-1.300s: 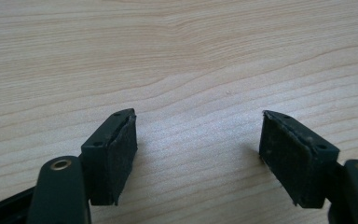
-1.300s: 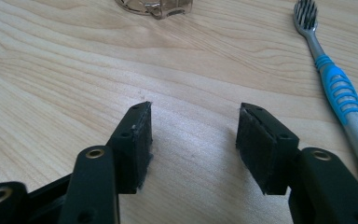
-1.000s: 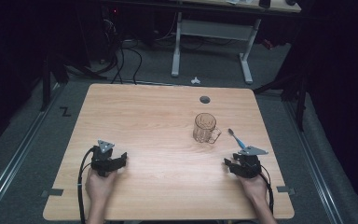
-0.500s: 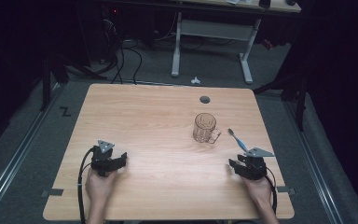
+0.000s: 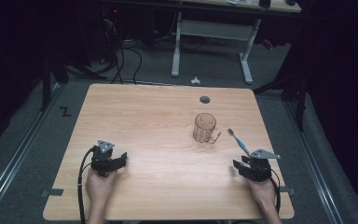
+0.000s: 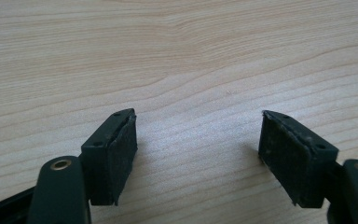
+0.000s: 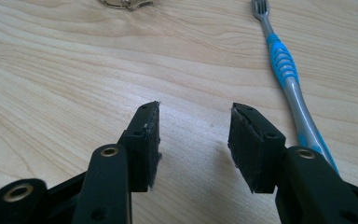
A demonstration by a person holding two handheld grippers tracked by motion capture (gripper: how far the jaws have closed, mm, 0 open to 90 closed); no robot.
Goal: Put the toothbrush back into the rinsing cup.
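Right claw (image 5: 246, 164) sits near the worktop's (image 5: 158, 121) right front corner, jaws parted to a moderate gap and having just been closing slightly, with nothing between them; its own view shows bare wood between the pads (image 7: 244, 140). Left claw (image 5: 116, 160) rests near the left front corner, jaws wide apart and empty, bare wood ahead of it in the left gripper view.

Worktop: light wood, a cable hole (image 5: 205, 99) near its back edge.

Cup (image 5: 205, 127): clear, with a handle, upright, right of centre, apart from both claws.

Toothbrush (image 5: 239, 142): blue and grey, lying flat toward the right edge, between the cup and the right claw. Head points to the back edge, handle end lies just beside the right claw. In the right gripper view the handle (image 7: 289, 74) runs outside one jaw, not between the pair.

Assessment: the step in hand appears to be taking up the toothbrush with the right claw. To do it well, the claw should shift sideways until the handle lies centred between the pads, then lower so the tips straddle it at the thick blue grip. Closing should be square across the handle, since a slim flat thing is likely to roll or skid if pinched off-centre.
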